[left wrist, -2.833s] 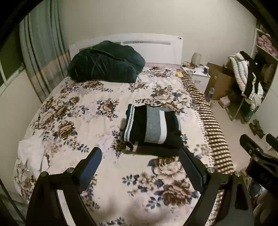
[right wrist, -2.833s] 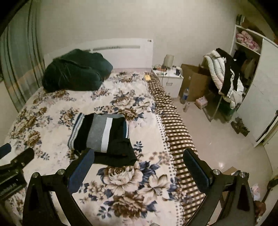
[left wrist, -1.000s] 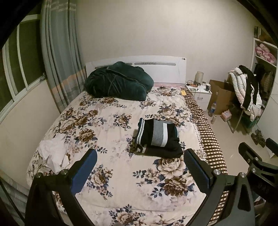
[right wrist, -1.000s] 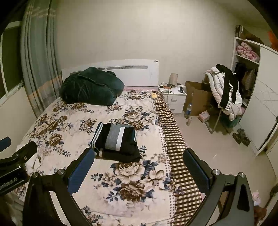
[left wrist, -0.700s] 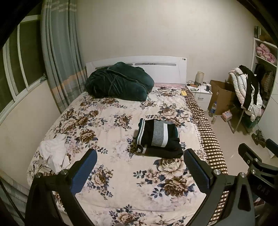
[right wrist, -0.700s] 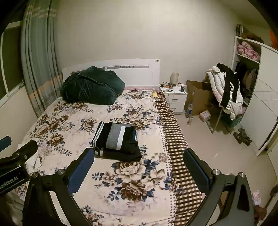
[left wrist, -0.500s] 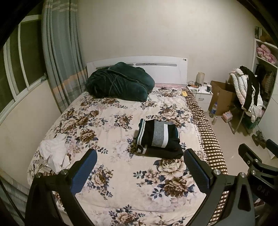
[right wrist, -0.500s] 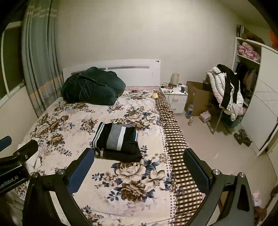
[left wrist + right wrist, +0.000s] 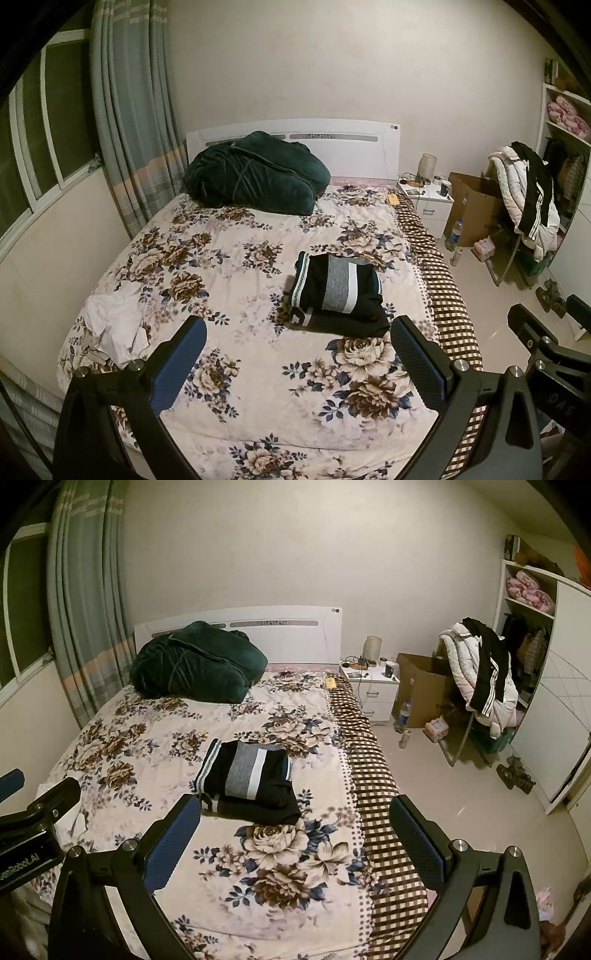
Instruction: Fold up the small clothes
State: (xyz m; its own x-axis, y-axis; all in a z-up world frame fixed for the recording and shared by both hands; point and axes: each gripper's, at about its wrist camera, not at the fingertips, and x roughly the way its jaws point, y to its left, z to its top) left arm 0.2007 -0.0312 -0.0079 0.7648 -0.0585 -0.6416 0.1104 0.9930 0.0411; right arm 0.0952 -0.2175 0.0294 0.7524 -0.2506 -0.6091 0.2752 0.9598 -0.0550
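Lying folded on the bed (image 9: 258, 369), the striped garment (image 9: 336, 291) is faced by both released claws, left claw (image 9: 295, 365) and right claw (image 9: 291, 838); crumpled white cloth (image 9: 114, 325) is judged next.

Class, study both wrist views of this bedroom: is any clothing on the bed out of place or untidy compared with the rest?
Yes. The crumpled white garment lies bunched near the bed's left edge, unfolded, while the dark striped garment sits folded in a neat stack toward the right side of the floral bedspread. Both grippers hang back with jaws open, holding nothing.
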